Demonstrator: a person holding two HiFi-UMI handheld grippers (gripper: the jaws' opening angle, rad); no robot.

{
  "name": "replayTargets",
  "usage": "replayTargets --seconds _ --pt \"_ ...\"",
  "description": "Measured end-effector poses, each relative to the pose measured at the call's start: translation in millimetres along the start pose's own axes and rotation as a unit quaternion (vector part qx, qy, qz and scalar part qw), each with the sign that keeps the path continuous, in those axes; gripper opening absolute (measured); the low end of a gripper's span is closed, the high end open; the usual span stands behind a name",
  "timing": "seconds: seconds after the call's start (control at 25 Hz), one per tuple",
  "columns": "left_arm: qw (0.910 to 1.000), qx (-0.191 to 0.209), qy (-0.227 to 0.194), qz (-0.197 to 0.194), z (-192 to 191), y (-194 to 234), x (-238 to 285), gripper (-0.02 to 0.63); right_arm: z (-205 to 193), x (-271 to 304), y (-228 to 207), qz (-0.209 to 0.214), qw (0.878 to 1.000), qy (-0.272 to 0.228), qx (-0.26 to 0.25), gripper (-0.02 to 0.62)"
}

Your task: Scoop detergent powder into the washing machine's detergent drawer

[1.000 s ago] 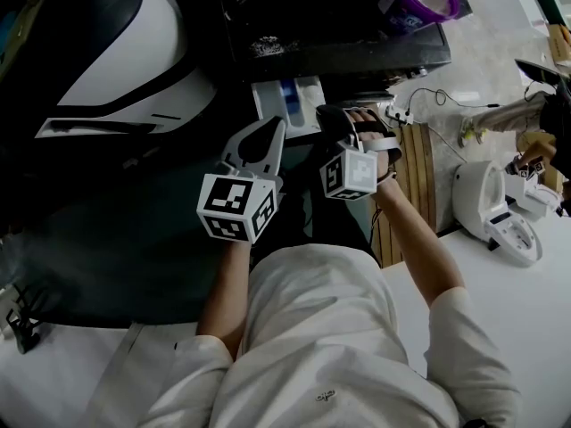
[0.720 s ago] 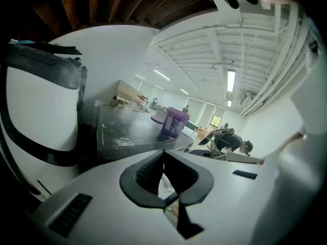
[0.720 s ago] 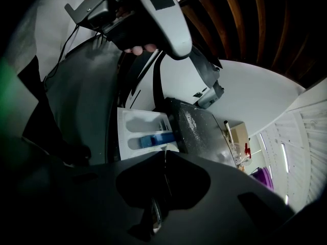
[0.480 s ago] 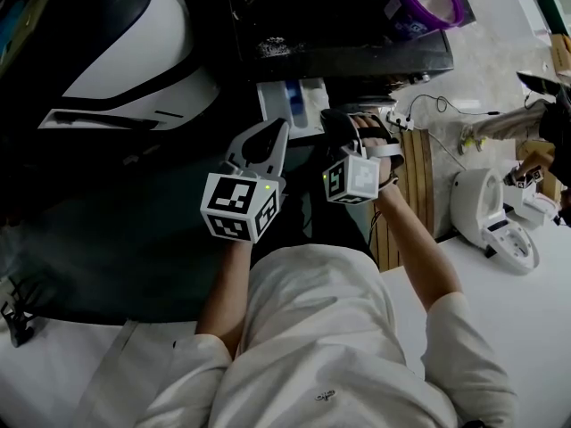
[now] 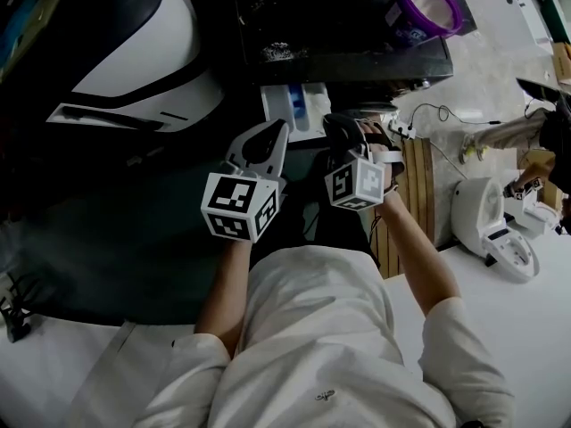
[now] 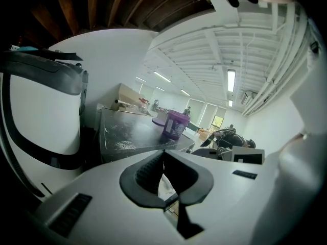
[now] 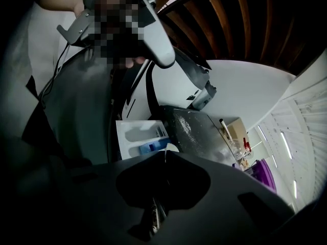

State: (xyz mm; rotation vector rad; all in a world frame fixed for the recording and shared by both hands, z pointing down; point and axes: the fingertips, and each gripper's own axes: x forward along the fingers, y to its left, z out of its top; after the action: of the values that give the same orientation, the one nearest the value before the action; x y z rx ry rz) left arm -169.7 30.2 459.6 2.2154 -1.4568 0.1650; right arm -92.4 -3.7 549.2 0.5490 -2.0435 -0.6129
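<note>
Head view: the white left claw (image 5: pixel 275 132) and the dark right claw (image 5: pixel 341 123) sit side by side at centre, both pointing toward 12 o'clock. The white detergent drawer (image 5: pixel 310 105), with its blue compartment, stands pulled open just beyond their tips, under the washing machine (image 5: pixel 348 38). A purple tub (image 5: pixel 430 0) rests on the machine's dark top at 1 o'clock.

Left gripper view: the claw is clenched, tips meeting, with nothing gripped; only background shows through the gap behind them. The tub stands at 12 o'clock past the tips, and pale powder (image 6: pixel 122 145) is scattered on the dark top at 10 o'clock.

Right gripper view: the claw is clenched on a thin handle. The white rounded bowl of the scoop (image 7: pixel 171 147) peeks out just past the tips, right beside the drawer's blue compartment.
</note>
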Motion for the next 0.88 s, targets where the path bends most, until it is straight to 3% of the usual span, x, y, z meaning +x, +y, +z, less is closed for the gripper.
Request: replayTargets --seconds 0.24,0.52,0.76,0.88 --pt "0.9999 0.005 -0.003 0.009 2.4 -4.4 -2.2 0.018 7.3 -15.0 -9.3 -0.003 0.999 -0.025 0.025 0.009" --pt "0.9995 0.009 -0.011 0.028 12.8 -5.7 -0.2 0.018 15.0 -35.5 -27.3 0.007 0.992 -0.06 0.11 0.009" --pt "0.9991 0.022 -0.019 0.029 27.0 -12.0 2.7 0.018 21.0 -55.6 -52.6 -0.008 0.979 -0.088 0.183 0.009" --pt "0.999 0.03 -0.025 0.024 34.0 -16.8 4.0 0.018 27.1 -66.6 -67.3 -0.017 0.967 -0.108 0.23 0.009"
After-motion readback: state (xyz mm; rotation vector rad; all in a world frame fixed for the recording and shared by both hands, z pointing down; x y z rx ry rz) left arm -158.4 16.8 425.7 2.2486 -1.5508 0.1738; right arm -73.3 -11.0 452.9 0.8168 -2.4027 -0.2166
